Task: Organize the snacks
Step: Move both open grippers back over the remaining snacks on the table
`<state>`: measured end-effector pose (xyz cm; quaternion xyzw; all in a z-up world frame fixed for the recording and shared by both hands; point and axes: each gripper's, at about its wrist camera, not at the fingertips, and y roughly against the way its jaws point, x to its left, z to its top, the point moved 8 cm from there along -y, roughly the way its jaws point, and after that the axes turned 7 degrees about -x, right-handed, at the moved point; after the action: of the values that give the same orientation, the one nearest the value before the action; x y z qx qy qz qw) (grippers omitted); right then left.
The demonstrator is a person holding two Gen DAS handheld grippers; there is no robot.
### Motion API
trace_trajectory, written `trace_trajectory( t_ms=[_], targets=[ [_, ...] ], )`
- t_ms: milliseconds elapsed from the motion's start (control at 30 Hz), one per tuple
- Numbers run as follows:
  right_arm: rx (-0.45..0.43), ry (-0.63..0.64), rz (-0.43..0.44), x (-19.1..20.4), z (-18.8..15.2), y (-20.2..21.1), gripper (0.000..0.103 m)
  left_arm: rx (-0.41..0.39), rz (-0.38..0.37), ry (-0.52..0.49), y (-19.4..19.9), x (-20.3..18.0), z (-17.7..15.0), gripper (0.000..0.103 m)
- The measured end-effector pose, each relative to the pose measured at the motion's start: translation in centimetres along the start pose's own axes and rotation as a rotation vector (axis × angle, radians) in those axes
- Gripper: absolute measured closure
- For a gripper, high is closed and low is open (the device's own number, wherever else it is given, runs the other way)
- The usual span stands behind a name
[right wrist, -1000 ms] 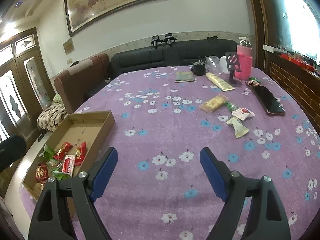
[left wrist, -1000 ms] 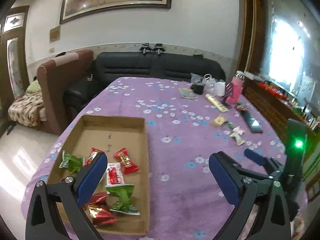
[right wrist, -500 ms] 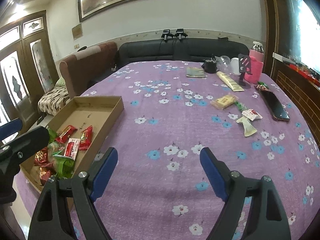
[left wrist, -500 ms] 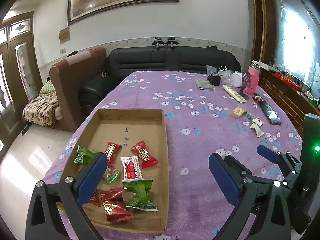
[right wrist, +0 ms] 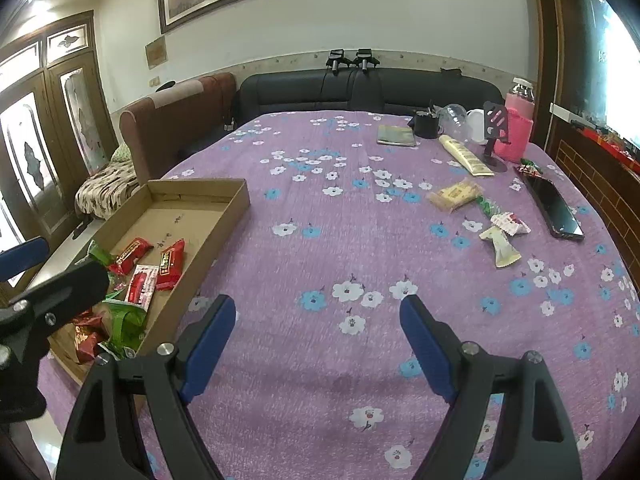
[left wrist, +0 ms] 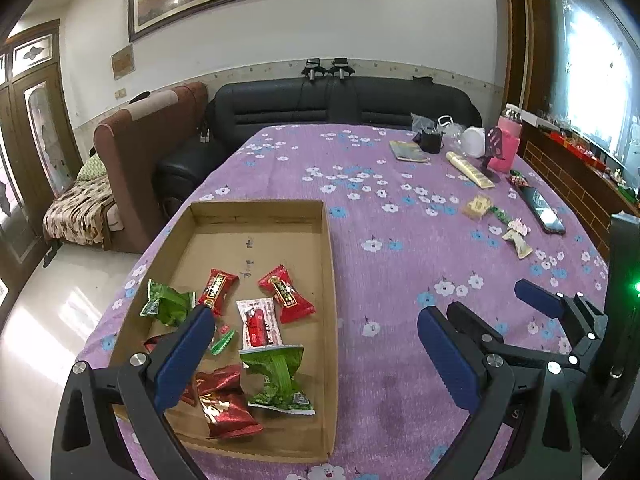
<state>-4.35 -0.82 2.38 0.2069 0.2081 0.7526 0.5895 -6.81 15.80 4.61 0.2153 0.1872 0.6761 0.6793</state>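
A shallow cardboard tray [left wrist: 327, 264] lies on the purple flowered tablecloth and holds several red, green and white snack packets [left wrist: 258, 322]. My left gripper [left wrist: 312, 344] is open and empty, above the tray's near right corner. My right gripper [right wrist: 316, 334] is open and empty over bare cloth, right of the tray [right wrist: 232, 216]. Loose snacks lie far right: a yellow packet [right wrist: 454, 196], a green candy [right wrist: 486, 206], a pink-white packet [right wrist: 510, 224] and a pale packet [right wrist: 500, 248]. The right gripper also shows in the left wrist view [left wrist: 536, 304].
A black phone [right wrist: 554, 208], a pink bottle [right wrist: 518, 128], a phone stand [right wrist: 494, 136], a cream tube [right wrist: 466, 156], a booklet [right wrist: 396, 136] and a black cup [right wrist: 426, 124] stand at the far right. A black sofa [right wrist: 360, 92] and brown armchair [right wrist: 172, 128] border the table.
Both grippers have drawn back and risen; the tray and table look farther and more fully in view. Both stay open and empty. No snack has moved.
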Motion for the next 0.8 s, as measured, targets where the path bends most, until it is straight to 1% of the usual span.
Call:
trace_trajectory(
  t_ms=[333, 800],
  targets=[
    [0.014, -0.019, -0.006, -0.8, -0.3, -0.2, 0.019, 0.026, -0.001, -0.032, -0.4, -0.9, -0.5, 0.001],
    [0.025, -0.041, -0.023, -2.1, -0.7, -0.3, 0.019, 0.038, -0.01, -0.058, -0.4, -2.0, -0.4, 0.001]
  ],
)
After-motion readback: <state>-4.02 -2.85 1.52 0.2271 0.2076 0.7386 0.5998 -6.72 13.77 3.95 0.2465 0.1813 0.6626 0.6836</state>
